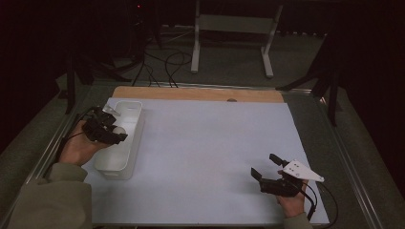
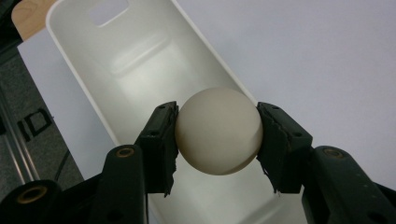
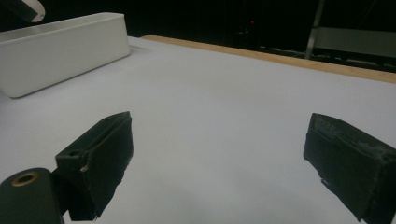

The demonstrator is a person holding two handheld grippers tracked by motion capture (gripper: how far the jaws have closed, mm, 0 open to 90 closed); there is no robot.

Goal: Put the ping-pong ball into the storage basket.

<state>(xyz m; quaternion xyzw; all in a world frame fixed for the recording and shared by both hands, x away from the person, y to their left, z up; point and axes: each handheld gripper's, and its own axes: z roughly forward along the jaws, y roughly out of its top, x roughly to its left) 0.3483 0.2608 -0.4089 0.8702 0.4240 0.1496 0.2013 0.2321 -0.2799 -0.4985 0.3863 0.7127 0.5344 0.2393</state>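
Two grippers were held over the tabletop (image 1: 205, 152). Nearest, at the lower right of the high view, the right gripper (image 1: 265, 166) was held low above the bare white surface, its fingers (image 3: 100, 163) spread wide with nothing between them. Farther off at the left, the left gripper (image 2: 217, 135) was seen with its fingers (image 2: 159, 140) closed on a cream ball (image 2: 218, 130), which was held above the inside of a white tray (image 2: 135, 60) near the tabletop's left edge.
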